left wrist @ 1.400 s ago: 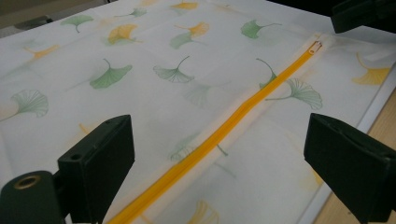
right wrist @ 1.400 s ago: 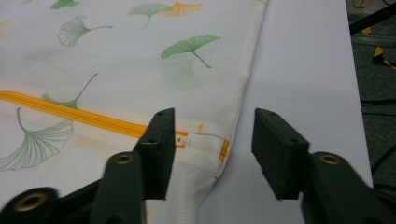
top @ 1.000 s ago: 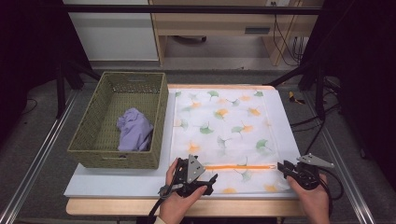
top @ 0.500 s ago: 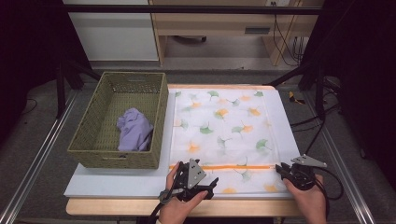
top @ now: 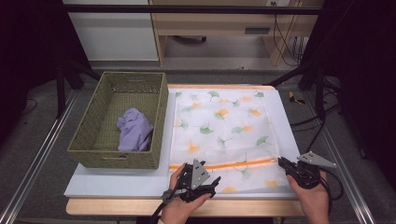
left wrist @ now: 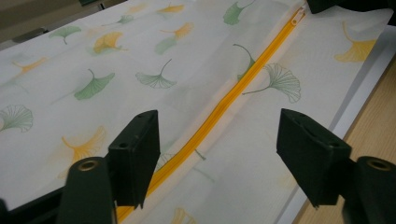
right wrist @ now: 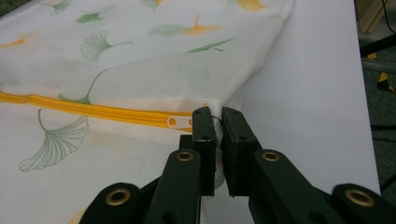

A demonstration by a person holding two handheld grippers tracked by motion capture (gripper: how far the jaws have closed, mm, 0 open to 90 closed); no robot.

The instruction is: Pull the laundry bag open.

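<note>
A white mesh laundry bag point(top: 224, 135) printed with green and orange ginkgo leaves lies flat on the tabletop point(top: 116, 182), just right of a woven basket point(top: 93, 156) holding a crumpled lilac cloth point(top: 133, 129). The cloth's lower folds are hidden behind the basket's near wall in the high view.

The right tongs point(right wrist: 218, 122), at the bag's near right corner, have just been closing and are clenched on a pinch of mesh at the end of the orange zipper point(right wrist: 93, 110), just beside the white zipper pull point(right wrist: 175, 122). How much fabric sits between the pads cannot be made out. In the high view these right tongs point(top: 283, 163) are small and dark, and the pull is too small to tell.

The left tongs point(left wrist: 224, 140) are released, their jaws having just been narrowing, one on each side of the zipper point(left wrist: 219, 109) and not pressing the bag point(left wrist: 116, 60). The high view shows the left tongs point(top: 212, 182) over the bag's near left part, the hand point(top: 180, 205) cut off at the bottom edge.

At the top of the left gripper view, a dark shape by the zipper's far end is cropped. No writing is readable anywhere.
</note>
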